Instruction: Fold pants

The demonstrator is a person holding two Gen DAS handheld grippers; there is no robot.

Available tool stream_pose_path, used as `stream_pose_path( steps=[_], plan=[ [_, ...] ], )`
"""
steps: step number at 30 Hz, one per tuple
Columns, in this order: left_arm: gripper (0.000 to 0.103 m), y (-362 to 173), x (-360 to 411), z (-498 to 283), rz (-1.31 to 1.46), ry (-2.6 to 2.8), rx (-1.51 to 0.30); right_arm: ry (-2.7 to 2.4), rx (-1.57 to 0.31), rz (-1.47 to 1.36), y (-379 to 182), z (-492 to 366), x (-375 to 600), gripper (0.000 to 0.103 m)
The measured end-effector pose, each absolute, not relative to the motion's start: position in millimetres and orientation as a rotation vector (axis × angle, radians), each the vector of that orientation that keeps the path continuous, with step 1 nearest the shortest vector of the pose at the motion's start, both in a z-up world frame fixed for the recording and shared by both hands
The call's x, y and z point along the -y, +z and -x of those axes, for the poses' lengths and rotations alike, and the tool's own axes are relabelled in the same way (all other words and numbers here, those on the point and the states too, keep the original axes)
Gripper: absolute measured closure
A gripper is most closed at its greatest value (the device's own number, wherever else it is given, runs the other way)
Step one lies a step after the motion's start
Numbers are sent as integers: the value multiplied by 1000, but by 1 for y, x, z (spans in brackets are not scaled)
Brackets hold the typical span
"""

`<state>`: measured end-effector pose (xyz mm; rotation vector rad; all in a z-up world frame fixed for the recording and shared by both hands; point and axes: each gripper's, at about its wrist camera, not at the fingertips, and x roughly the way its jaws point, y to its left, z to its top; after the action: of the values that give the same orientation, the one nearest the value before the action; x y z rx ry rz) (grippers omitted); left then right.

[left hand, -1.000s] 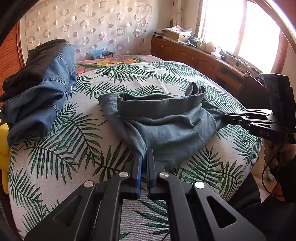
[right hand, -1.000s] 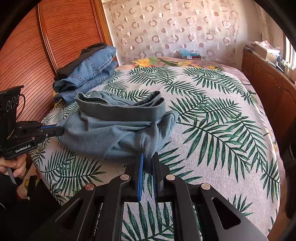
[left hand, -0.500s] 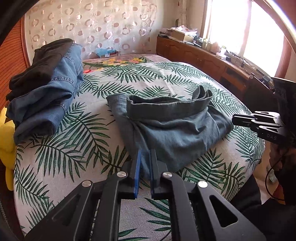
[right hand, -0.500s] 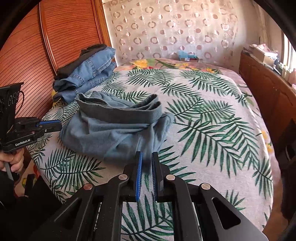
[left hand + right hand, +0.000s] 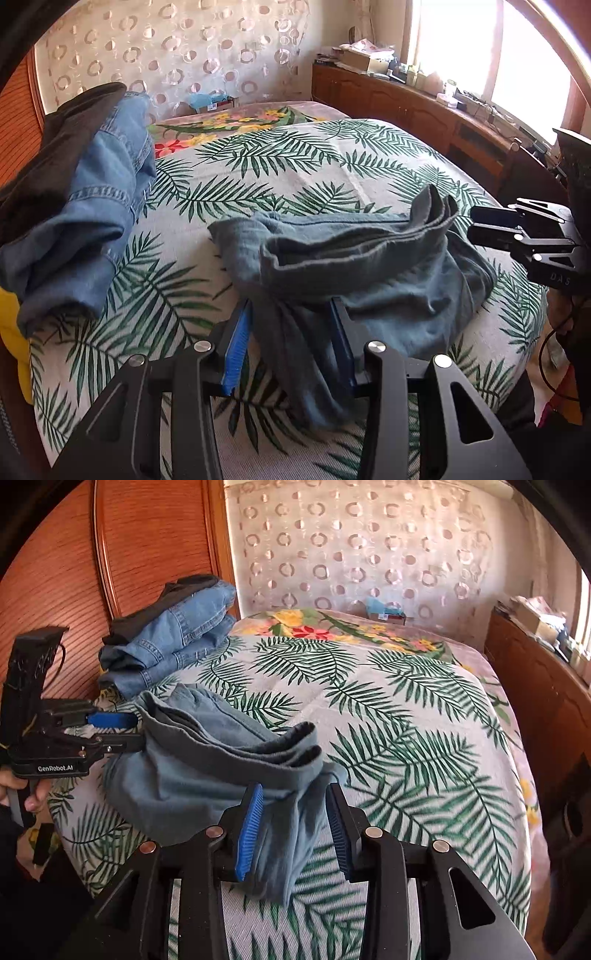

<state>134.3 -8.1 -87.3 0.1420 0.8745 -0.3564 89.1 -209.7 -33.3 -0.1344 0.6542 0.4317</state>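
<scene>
Grey-blue pants (image 5: 369, 266) lie in a loose folded heap near the front edge of the bed, waistband on top. My left gripper (image 5: 291, 310) is at the heap's left corner, jaws opening, with a fold of cloth lying slack between the blue pads (image 5: 236, 343). My right gripper (image 5: 294, 794) is at the right corner of the pants (image 5: 192, 775), jaws also opening, and a flap of cloth hangs between them unpressed. Each gripper shows in the other's view: the right gripper (image 5: 491, 229) at the right edge, the left gripper (image 5: 110, 731) at the left edge.
The bed (image 5: 406, 720) has a palm-leaf cover. A stack of folded jeans (image 5: 92, 206) with a dark garment on top sits at its far left, by a wooden panel (image 5: 74, 572). A low wooden cabinet (image 5: 406, 107) runs along the right under the window.
Both grippers were shut on the near edge of the pants; now their jaws have spread and the cloth lies loose between them on the bed.
</scene>
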Motion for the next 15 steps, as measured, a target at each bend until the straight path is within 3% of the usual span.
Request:
stream_pose_path(
  steps=[14,15],
  plan=[
    [60,-94,8,-172,-125,-367,-870,487,-721,145,-37,-153,202,66],
    [60,-95,8,-172,-126,-367,-870,488,-719,133,-38,-155,203,75]
  ],
)
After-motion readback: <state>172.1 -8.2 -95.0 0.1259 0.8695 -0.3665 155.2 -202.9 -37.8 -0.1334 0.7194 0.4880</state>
